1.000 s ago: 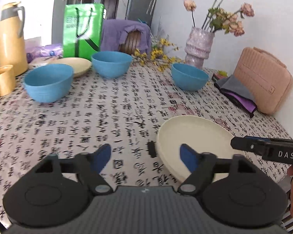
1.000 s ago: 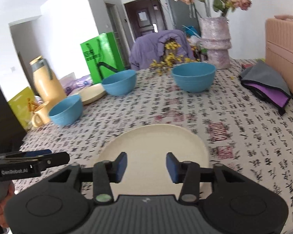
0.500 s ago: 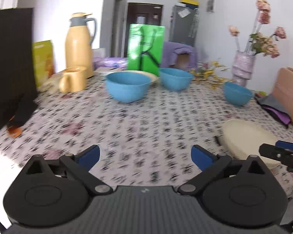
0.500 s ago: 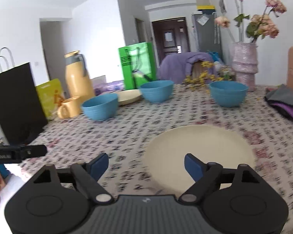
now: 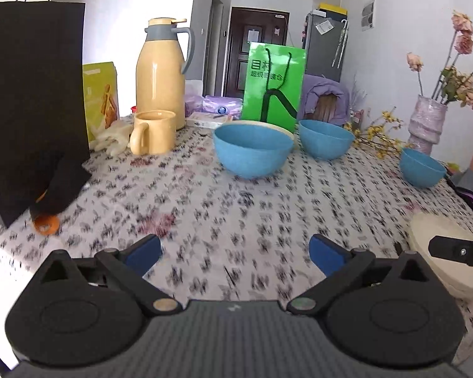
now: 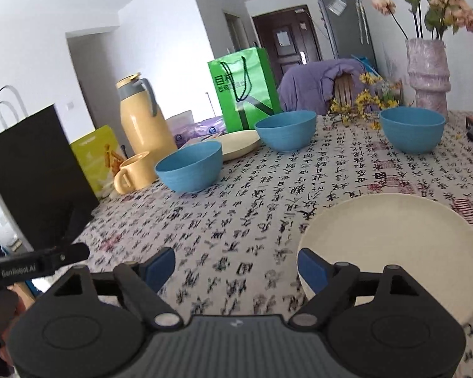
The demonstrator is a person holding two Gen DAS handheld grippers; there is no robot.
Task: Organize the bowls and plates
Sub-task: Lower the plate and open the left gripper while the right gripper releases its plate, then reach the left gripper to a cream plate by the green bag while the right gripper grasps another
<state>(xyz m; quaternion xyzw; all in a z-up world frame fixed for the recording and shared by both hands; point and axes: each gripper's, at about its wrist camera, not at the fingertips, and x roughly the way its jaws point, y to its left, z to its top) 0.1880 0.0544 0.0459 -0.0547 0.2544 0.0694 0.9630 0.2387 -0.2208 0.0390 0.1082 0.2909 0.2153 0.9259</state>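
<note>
The left gripper [image 5: 233, 249] fingers are gaping wide, holding nothing; the right gripper [image 6: 236, 263] fingers are standing wide, empty, beside the cream plate [image 6: 394, 239]; blue bowls [image 6: 189, 167] are sitting beyond on the desk [image 6: 252, 214].

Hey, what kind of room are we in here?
Most likely the dining area of a home: a table under a calligraphy-print tablecloth with blue bowls and a cream plate, a yellow thermos jug, and a dark front door down the hallway.

Yellow thermos jug [image 5: 161, 74], yellow mug [image 5: 153, 132], black paper bag [image 5: 31, 100], green bag [image 5: 272, 83], pink vase [image 6: 427, 72]
</note>
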